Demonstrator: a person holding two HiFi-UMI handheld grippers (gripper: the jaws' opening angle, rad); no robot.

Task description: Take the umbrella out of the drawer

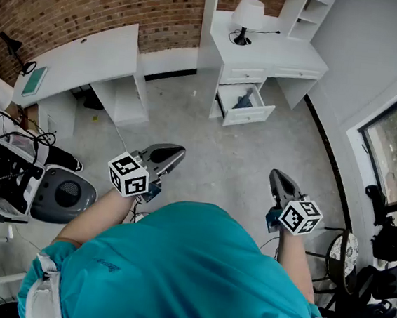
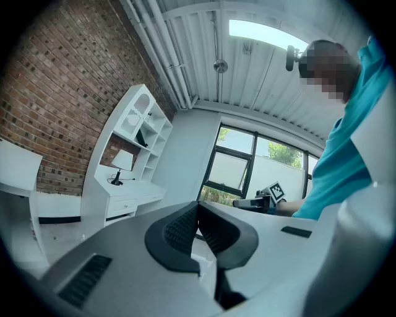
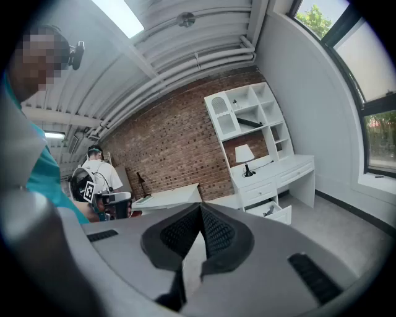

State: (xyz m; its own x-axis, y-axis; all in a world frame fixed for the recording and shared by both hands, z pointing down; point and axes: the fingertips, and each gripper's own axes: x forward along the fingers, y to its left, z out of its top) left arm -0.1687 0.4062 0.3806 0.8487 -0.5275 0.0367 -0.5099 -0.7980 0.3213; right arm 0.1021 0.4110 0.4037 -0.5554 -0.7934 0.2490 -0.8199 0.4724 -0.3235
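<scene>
Your left tongs [image 1: 178, 151] and right tongs [image 1: 276, 177] are both pressed together with nothing between them, held out in front of your chest above the floor [image 1: 207, 145]. The umbrella [image 1: 245, 100] lies well apart from both, straight ahead between their two lines. It sits in the open drawer [image 1: 254, 116] under the white table [image 1: 283, 54] that carries the lamp [image 1: 247, 15]. The cubes [image 1: 128, 174] on your tongs bear black-and-white square markers — no lettering is large enough to read. The umbrella looks like a dark blue folded bundle lying aslant in the drawer.
</scene>
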